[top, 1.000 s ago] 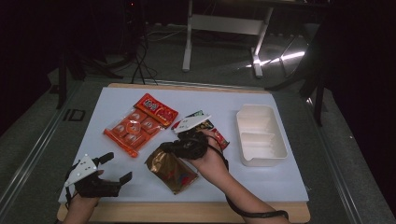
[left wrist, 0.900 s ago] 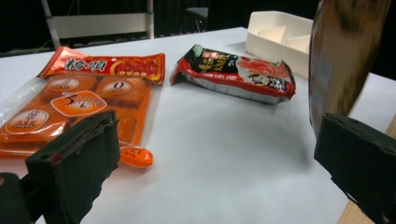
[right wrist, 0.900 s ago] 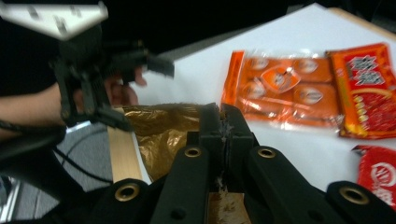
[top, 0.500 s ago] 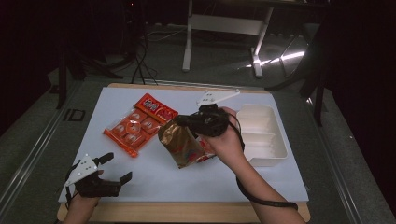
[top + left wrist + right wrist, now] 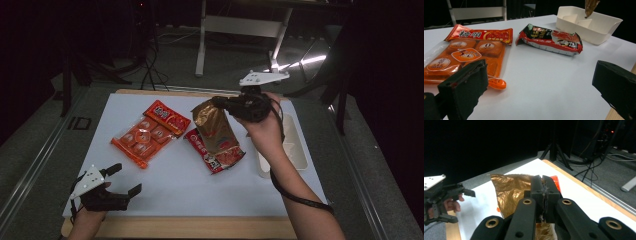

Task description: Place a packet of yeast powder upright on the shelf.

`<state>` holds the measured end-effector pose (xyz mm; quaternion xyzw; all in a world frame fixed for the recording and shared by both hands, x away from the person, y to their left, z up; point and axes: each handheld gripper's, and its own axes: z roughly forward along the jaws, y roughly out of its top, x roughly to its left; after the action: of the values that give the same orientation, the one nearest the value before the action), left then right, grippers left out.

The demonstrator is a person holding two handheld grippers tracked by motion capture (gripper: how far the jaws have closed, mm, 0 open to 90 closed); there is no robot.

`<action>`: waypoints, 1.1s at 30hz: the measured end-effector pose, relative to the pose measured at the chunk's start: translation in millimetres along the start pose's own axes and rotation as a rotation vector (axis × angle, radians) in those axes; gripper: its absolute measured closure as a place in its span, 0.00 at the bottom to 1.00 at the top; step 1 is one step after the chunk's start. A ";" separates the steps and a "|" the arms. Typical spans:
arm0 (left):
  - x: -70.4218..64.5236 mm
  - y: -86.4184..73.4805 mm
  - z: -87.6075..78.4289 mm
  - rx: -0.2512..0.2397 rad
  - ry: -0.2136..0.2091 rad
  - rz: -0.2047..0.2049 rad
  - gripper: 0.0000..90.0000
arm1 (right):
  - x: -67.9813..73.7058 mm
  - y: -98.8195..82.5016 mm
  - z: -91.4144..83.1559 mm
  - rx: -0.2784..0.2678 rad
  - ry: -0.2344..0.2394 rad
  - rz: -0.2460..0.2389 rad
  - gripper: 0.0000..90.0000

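A white table [image 5: 165,185] is seen from the high view, with a wooden edge along its near side. At its right end a white tray [image 5: 599,27] with dividers is set down; in the high view it is partly covered by the forearm of the right hand. On the left half of the table a clear pack of orange cakes [image 5: 145,137] is laid, its red header pointing toward the far edge. Near the middle a red snack bag [image 5: 220,155] is laid flat on the table, well apart from the tray in the left gripper view.

Above the red bag a gold-brown bag [image 5: 214,127] is held up in the air, clear of the table, hanging down from its top edge. That edge is pinched by the right gripper [image 5: 220,103], whose jaws are pressed tightly together on the foil, as is shown in the right gripper view [image 5: 543,192]. In the left gripper view the lower tip of the bag is seen above the tray.

The left gripper [image 5: 125,180] is kept low at the near left corner of the table, jaws spread wide with nothing between them.
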<state>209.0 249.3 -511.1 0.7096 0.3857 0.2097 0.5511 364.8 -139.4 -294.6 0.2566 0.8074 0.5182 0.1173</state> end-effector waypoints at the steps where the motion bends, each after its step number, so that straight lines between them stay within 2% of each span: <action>1: 0.1 0.1 0.0 -0.001 0.000 -0.001 0.01 | -3.7 -0.4 -2.2 0.001 -0.012 0.001 0.99; 9: 0.7 -0.2 1.3 0.002 0.001 -0.003 0.01 | -37.7 -6.8 -21.8 -0.010 -0.096 0.039 0.99; 11: 0.7 -0.2 1.3 0.002 0.001 -0.003 0.01 | -41.0 -7.2 -23.8 -0.011 -0.103 0.041 0.99; 12: 1.3 -0.4 1.5 0.005 0.003 -0.005 0.01 | -53.1 -8.1 -31.9 -0.020 -0.133 0.049 0.99; 21: 2.1 -0.8 2.2 0.009 0.012 -0.008 0.01 | -93.1 -15.4 -56.0 -0.052 -0.228 0.122 0.99; 27: 2.2 -0.8 1.7 0.008 0.015 -0.008 0.01 | -116.2 -23.7 -62.7 -0.047 -0.289 0.161 0.99; 29: 2.1 -0.8 1.8 0.009 0.015 -0.008 0.01 | -116.2 -23.7 -62.7 -0.047 -0.289 0.161 0.99; 30: 2.2 -0.8 2.2 0.010 0.016 -0.009 0.01 | -126.9 -29.4 -63.4 -0.049 -0.302 0.182 0.99; 33: 1.9 -1.1 2.6 0.011 0.017 -0.007 0.01 | -135.7 -33.2 -63.5 -0.051 -0.312 0.192 0.99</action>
<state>211.7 249.3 -513.1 0.7096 0.3940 0.2114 0.5446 440.2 -272.4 -307.1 0.4068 0.7377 0.5014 0.1975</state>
